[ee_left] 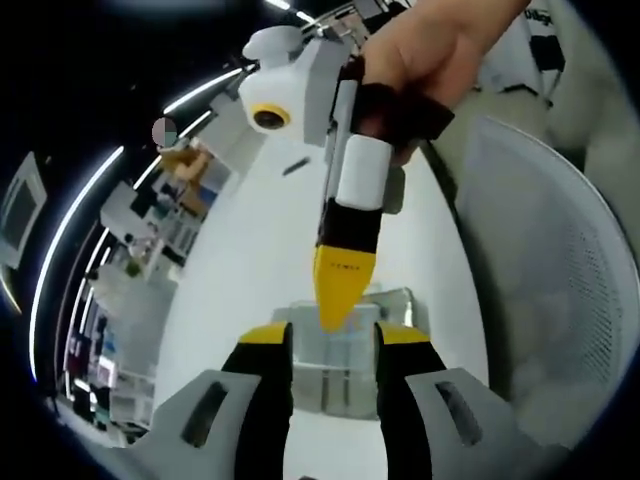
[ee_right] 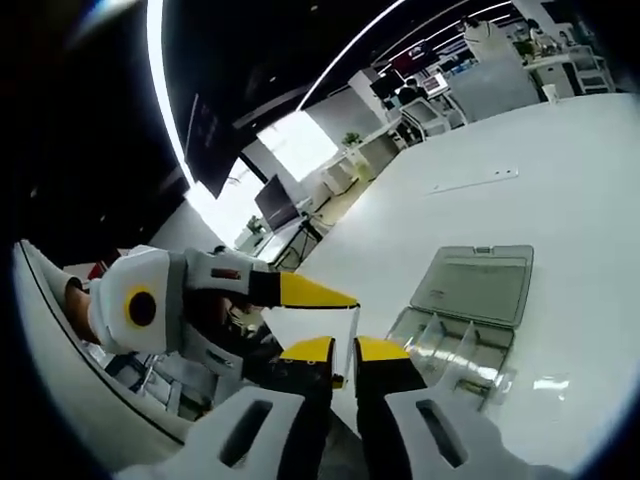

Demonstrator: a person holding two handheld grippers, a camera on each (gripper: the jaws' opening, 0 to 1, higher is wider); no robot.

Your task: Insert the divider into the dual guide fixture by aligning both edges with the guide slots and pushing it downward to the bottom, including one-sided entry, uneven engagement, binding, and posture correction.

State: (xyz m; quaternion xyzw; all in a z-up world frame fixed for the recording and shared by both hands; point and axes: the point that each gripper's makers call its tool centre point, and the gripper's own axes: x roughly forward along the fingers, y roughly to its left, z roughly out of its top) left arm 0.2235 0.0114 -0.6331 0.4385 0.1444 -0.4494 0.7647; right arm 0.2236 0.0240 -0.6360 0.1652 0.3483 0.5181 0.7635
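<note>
Looks like the pre-insertion step: right gripper (ee_right: 343,352) has its jaws nearly closed on the thin clear divider (ee_right: 356,322), left gripper (ee_left: 333,342) jaws part-open and empty over the box (ee_left: 345,350), so next comes lining both edges up with the slots.

Open compartment box (ee_right: 465,325) on table (ee_right: 560,150), w/ right tool (ee_right: 345,352) just left of it

Left claw (ee_left: 334,345): yellow tips, black shanks, grey-white housings with dark slots. Right claw (ee_left: 343,300): yellow tip, black and white body, white housing with yellow-ringed disc. Hand (ee_left: 432,45) bare; white garment with black print behind.
</note>
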